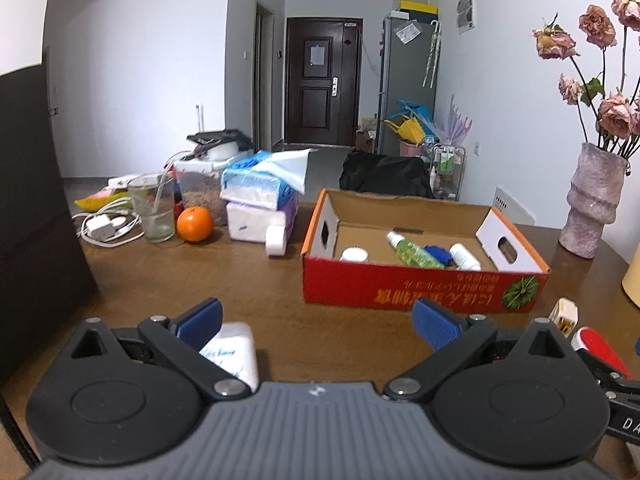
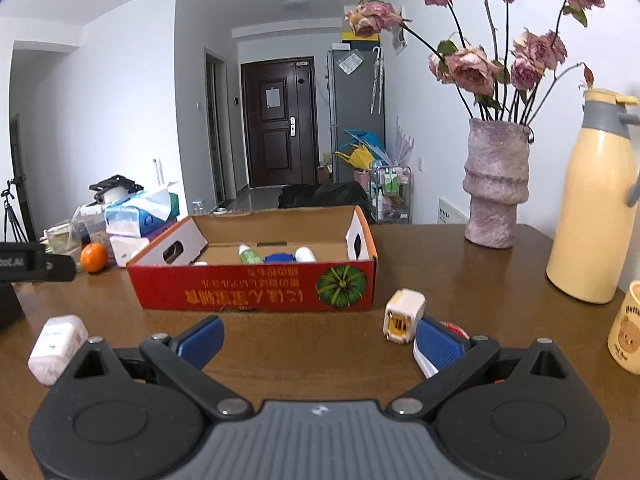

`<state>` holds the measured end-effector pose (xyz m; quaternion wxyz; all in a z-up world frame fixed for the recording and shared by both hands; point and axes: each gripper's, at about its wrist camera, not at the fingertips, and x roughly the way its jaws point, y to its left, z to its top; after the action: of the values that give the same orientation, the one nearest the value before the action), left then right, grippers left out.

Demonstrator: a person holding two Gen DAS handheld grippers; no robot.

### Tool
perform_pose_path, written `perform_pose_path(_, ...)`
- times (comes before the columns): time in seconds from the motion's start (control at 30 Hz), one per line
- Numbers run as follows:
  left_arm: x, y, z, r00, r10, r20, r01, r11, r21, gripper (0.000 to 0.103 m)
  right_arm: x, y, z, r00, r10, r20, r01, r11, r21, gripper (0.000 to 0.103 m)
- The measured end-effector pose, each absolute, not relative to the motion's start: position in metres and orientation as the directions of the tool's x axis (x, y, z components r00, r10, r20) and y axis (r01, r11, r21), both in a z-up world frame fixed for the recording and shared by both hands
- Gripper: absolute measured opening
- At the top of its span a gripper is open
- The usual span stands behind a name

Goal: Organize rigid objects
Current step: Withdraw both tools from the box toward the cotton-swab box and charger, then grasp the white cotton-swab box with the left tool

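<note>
On the brown table (image 1: 280, 292) we are holding both grippers low, each with its blue pads spread wide and gripping nothing. Our left gripper (image 1: 318, 322) is pointing toward the red cardboard box (image 1: 420, 286), which is sitting open ahead and slightly to the right. Inside the box we are seeing a green spray bottle (image 1: 414, 252), a blue object (image 1: 438, 255), a white bottle (image 1: 464, 257) and a white round lid (image 1: 354, 255), all lying close together on the box floor. A white rectangular block (image 1: 236, 350) is lying on the table just beside the left gripper's left finger, partly hidden behind it.

Our right gripper (image 2: 318, 338) is facing the same box (image 2: 256, 286) from nearer its right end. A small white cube with a yellow face (image 2: 403, 315) is standing on the table just beside the right finger's tip, and a red and white object (image 2: 428, 360) is lying partly hidden behind that finger; we cannot tell what it is. The white block (image 2: 56, 346) is showing at the far left of this view.

Beyond the box we are seeing an orange (image 1: 195, 224), a glass (image 1: 154, 208) and stacked tissue packs (image 1: 260, 200) at the table's far left. A pink vase (image 2: 496, 184) of dried roses is standing at the right, with a cream flask (image 2: 592, 200) and a bear mug (image 2: 626, 332) near the right edge.
</note>
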<state>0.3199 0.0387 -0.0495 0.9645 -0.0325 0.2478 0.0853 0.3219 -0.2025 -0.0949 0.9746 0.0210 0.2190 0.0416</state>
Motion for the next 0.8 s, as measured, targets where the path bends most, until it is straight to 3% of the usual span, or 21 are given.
perform_pose_path(0.43, 0.327, 0.065, -0.08, 0.813, 0.197, -0.547, -0.242, 0.97, -0.011, 0.103, 0.318, -0.216, -0.109, 0.909, 0.072, -0.411, -0.024, 0.992, 0.122, 0.103)
perform_pose_path(0.8, 0.36, 0.102, -0.12, 0.724, 0.215, -0.656, -0.319, 0.947, -0.042, 0.103, 0.325, -0.228, -0.117, 0.904, 0.064, -0.422, 0.014, 0.984, 0.179, 0.103)
